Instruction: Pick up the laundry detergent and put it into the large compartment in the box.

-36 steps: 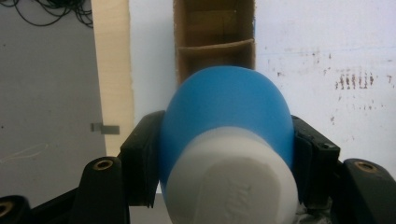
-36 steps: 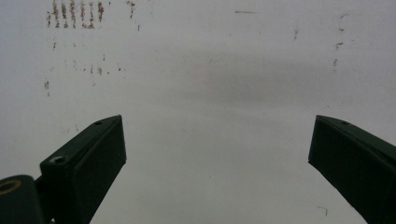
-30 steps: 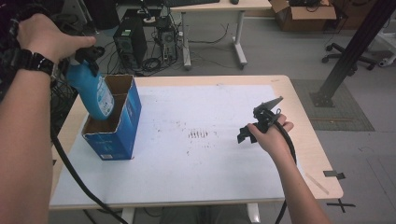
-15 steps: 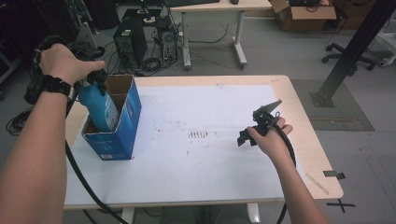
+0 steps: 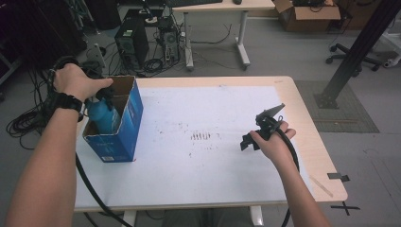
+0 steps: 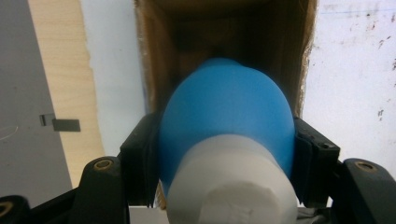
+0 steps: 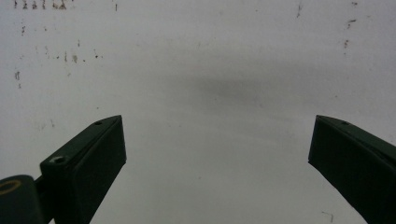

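A blue bottle (image 5: 101,116) with a white cap (image 6: 231,182) hangs partly inside an open blue cardboard box (image 5: 124,124) at the table's left side. My left gripper (image 5: 101,94) is shut on the bottle, its black jaws pressing both sides of the blue body (image 6: 226,116). The left gripper view looks down past the bottle into the brown inside of the box (image 6: 177,42). My right gripper (image 5: 257,135) is held over the white table top (image 5: 203,109) at the right, open, with nothing between its jaws (image 7: 217,158).
The table's white surface carries small dark marks (image 5: 203,137) near its middle. Wooden edge strips (image 5: 312,132) frame the top. A black cable (image 5: 92,189) trails from the left gripper off the front edge. Computers and cables (image 5: 142,42) stand on the floor behind.
My left gripper has come down with the blue bottle, from above the box to partly inside it. The right gripper has stayed in place.
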Demonstrator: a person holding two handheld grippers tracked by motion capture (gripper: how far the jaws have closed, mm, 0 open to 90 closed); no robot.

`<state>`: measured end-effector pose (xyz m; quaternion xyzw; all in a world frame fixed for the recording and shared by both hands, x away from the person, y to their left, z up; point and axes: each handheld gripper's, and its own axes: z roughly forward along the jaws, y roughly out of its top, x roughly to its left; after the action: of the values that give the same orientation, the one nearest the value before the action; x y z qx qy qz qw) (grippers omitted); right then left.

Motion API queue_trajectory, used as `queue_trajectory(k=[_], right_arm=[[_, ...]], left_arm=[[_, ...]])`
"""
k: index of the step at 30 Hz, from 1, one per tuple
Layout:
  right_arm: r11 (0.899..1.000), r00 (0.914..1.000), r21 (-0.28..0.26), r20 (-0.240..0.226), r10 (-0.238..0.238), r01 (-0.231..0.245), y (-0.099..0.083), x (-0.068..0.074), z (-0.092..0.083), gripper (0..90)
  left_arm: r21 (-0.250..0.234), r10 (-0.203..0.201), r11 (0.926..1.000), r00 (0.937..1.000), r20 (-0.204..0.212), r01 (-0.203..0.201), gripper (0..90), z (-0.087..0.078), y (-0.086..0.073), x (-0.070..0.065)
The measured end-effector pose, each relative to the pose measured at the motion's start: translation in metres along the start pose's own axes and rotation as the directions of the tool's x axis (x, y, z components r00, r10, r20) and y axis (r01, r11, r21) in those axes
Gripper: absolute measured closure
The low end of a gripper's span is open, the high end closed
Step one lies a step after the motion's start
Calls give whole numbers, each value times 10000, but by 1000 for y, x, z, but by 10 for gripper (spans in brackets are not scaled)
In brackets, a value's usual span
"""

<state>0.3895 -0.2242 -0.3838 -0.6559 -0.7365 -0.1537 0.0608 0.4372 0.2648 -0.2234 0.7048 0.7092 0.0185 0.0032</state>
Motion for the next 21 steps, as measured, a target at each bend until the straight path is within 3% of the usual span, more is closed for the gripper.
queue_trajectory(k=[21], right_arm=[[9999, 10000, 153, -14, 28, -28, -2, -2, 11, 41]], left_arm=[[377, 146, 9992, 9999, -5, -146, 375, 37, 3, -4]])
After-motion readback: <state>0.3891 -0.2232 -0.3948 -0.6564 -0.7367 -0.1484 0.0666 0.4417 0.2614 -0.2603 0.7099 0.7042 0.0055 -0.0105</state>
